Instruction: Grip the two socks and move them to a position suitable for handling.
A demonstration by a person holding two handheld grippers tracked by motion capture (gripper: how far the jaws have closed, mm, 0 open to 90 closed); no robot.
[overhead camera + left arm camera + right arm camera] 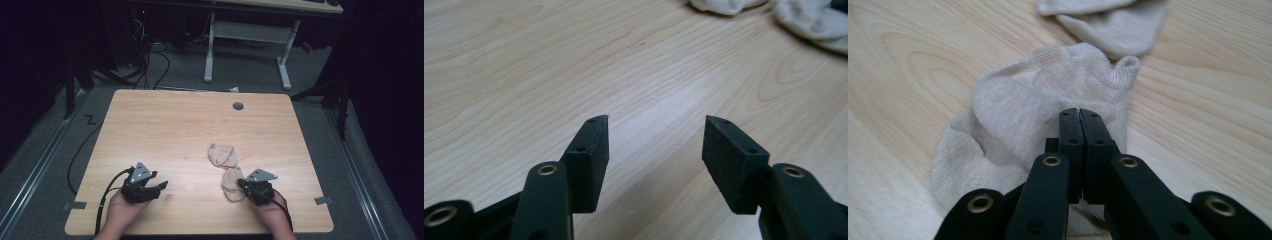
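High view: wooden table [150, 120], grey floor [45, 150].

Two beige socks [223, 155], seemingly plain, lie on a light wood-grain table [165, 130].

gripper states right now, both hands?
Left gripper: open, nothing between the pads, over bare table.
Right gripper: jaws shut over the near sock; whether they pinch its fabric cannot be told.

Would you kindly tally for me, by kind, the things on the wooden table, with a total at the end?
Beige socks: 2, the near sock and the far sock
Hand-held grippers: 2, the left gripper and the right gripper
Total: 4
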